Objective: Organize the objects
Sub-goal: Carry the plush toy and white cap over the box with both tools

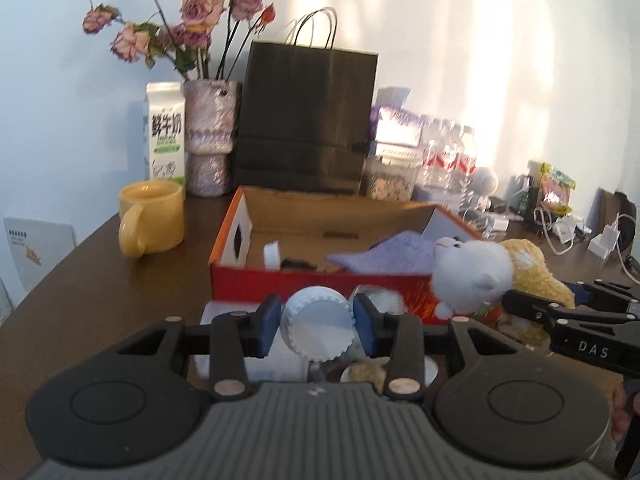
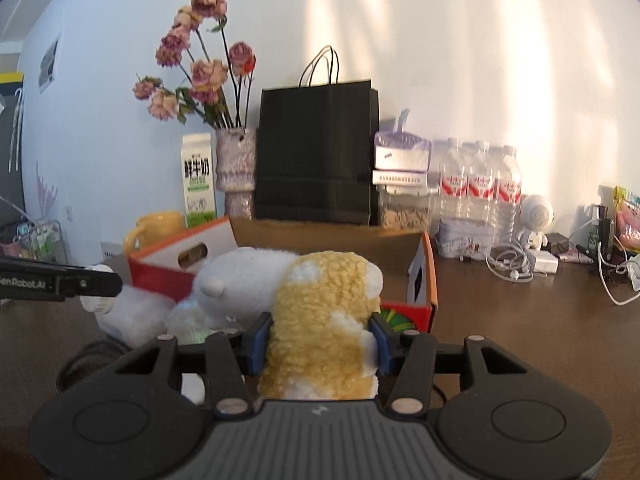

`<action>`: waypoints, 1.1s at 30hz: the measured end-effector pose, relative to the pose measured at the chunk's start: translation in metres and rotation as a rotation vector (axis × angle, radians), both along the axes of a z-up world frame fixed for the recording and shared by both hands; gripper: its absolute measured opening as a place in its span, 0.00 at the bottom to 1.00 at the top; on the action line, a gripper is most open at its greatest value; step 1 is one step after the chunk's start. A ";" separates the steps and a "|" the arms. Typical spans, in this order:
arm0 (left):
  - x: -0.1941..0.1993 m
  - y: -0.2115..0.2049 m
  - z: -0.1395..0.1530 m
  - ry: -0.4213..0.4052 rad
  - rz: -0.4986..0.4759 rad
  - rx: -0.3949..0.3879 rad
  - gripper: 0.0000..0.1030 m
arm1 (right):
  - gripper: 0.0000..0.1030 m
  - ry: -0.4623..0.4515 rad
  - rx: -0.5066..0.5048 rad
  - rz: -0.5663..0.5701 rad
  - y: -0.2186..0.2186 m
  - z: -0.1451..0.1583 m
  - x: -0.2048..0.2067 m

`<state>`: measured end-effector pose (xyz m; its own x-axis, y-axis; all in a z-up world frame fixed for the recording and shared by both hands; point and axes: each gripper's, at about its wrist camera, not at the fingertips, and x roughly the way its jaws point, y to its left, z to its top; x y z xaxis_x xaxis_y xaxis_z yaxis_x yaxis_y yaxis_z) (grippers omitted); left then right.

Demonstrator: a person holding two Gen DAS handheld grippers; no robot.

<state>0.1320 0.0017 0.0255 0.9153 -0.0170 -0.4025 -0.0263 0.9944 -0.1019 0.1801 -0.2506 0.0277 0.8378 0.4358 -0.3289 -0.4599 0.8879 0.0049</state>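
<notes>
Both grippers are loaded, and the open box lies just ahead of them.

Our right gripper (image 2: 320, 344) is clamped on the yellow-and-white plush toy (image 2: 320, 320), blue pads pressing its yellow flank, while our left gripper (image 1: 316, 326) pinches a white ribbed bottle cap (image 1: 318, 328) between its pads. The cardboard box (image 1: 320, 280) stands directly ahead of both, its red near wall facing us and its long axis running left to right. We judge the right hand nearer: the toy's white head (image 1: 472, 272) already hangs at the box's near right corner, its body lying along our fingers toward the box. Both grippers are held level, pointing forward; the right one must rise over the wall.
</notes>
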 end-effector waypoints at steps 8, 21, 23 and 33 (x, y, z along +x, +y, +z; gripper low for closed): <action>0.022 -0.007 0.021 -0.067 -0.016 -0.009 0.40 | 0.48 -0.044 0.029 0.012 0.015 0.022 0.016; 0.083 0.001 0.032 -0.110 -0.008 -0.034 0.40 | 0.48 -0.047 0.043 -0.018 0.033 0.037 0.085; 0.094 0.003 0.032 -0.111 -0.004 -0.036 0.40 | 0.48 -0.049 0.036 -0.027 0.036 0.038 0.099; 0.146 0.017 0.027 -0.089 0.046 -0.061 0.40 | 0.48 -0.017 0.043 -0.070 0.045 0.032 0.163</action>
